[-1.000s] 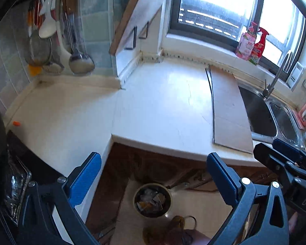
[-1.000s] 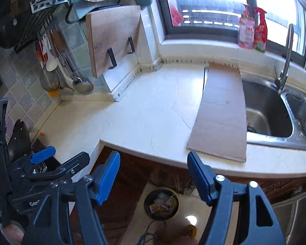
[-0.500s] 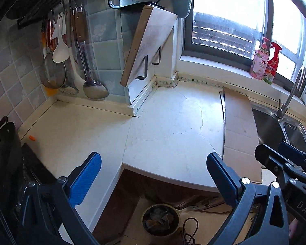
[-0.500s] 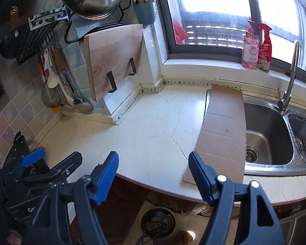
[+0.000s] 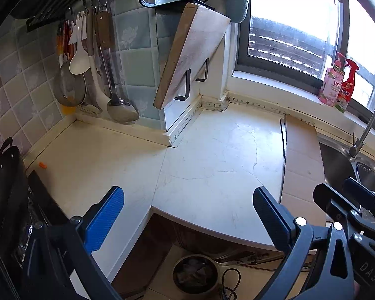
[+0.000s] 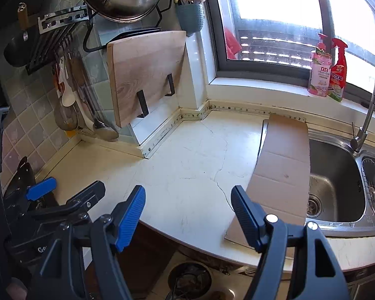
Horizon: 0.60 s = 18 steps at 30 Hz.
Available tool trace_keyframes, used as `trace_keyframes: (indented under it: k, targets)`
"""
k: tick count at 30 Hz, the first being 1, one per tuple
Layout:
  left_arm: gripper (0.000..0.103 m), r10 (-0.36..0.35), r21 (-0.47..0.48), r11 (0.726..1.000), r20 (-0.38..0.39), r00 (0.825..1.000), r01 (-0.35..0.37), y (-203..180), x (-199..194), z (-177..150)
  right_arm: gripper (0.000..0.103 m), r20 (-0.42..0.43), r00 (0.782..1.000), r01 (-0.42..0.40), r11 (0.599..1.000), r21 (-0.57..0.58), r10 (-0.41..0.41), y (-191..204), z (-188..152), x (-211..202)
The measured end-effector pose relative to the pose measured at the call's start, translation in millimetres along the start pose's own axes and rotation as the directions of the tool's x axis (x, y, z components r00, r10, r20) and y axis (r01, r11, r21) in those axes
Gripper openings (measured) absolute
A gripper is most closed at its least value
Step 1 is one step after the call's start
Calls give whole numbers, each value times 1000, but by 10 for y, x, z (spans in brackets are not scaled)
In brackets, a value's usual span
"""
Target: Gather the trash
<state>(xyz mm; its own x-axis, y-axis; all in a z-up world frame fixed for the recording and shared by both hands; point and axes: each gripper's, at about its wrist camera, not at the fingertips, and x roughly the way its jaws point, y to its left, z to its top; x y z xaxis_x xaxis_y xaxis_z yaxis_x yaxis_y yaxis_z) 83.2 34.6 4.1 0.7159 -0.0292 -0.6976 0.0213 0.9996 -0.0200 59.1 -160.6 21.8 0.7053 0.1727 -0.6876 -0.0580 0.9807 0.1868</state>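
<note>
Down on the floor under the cream stone counter (image 5: 207,155), a round dark bin (image 5: 195,273) holds crumpled trash. Only the right view shows the steel sink (image 6: 337,187). Both the left gripper (image 5: 187,215) and right gripper (image 6: 187,210) hang empty, fingers wide, higher above the counter than a second ago.

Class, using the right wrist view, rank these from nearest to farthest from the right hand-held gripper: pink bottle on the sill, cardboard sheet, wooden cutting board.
From the right hand-held gripper:
1. Cardboard sheet, on the counter beside the sink.
2. Wooden cutting board, racked on the left wall.
3. Pink bottle, on the far windowsill.
</note>
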Motion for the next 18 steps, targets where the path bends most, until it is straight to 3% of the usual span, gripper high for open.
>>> trace_keyframes:
  k: [18]
  targets:
    - [102,-4,16,1000,-13,1000,4,-139,67,12,71,-7,1000,20,1000,19,-20,-106,6,31]
